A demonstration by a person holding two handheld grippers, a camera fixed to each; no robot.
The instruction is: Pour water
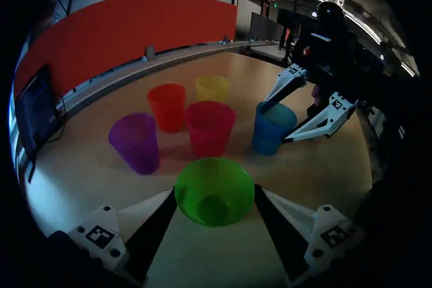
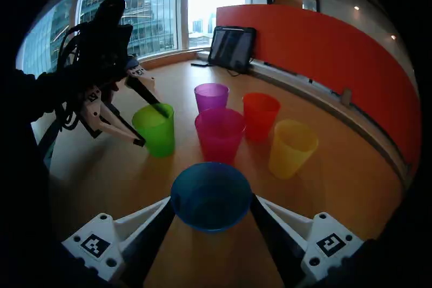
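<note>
Left gripper [image 1: 214,195] is clamped on the green cup [image 1: 214,180], fingers [image 1: 156,223] tight on both sides. It sits at 6 o'clock in the left gripper view. The right gripper view shows the same cup upright on the worktop [image 2: 335,191] at 9 o'clock, bracketed by the left gripper.

Right gripper [image 2: 211,200] is clenched on the blue cup [image 2: 210,193] at 6 o'clock in its own view, one finger on each flank. In the left gripper view that cup stands upright on the worktop at 2 o'clock, with the right gripper straddling it: one finger at the far rim, one at the near side.

Can't tell if either cup has water in it. The insides read dark.

Four loose cups stand between the two held ones, all upright and none gripped. In the left gripper view, taking the pink cup [image 1: 209,126] as centre:
- orange cup [image 1: 167,107] at 10 o'clock, just beside it
- yellow cup [image 1: 212,88] at 12 o'clock, behind it
- purple cup [image 1: 135,142] at 9 o'clock, slightly apart
- blue cup at 3 o'clock, green cup at 6 o'clock

Pink overlaps orange and yellow from this angle, so I can't tell whether they touch.

Background: a red wall [image 1: 124,28] runs behind the worktop, a dark monitor [image 2: 232,47] stands at the worktop's far edge at 12 o'clock in the right gripper view, and windows [image 2: 146,7] are at 11 o'clock there. A sleeve [image 2: 32,93] in dark fabric comes in behind the left gripper at 9 o'clock.
</note>
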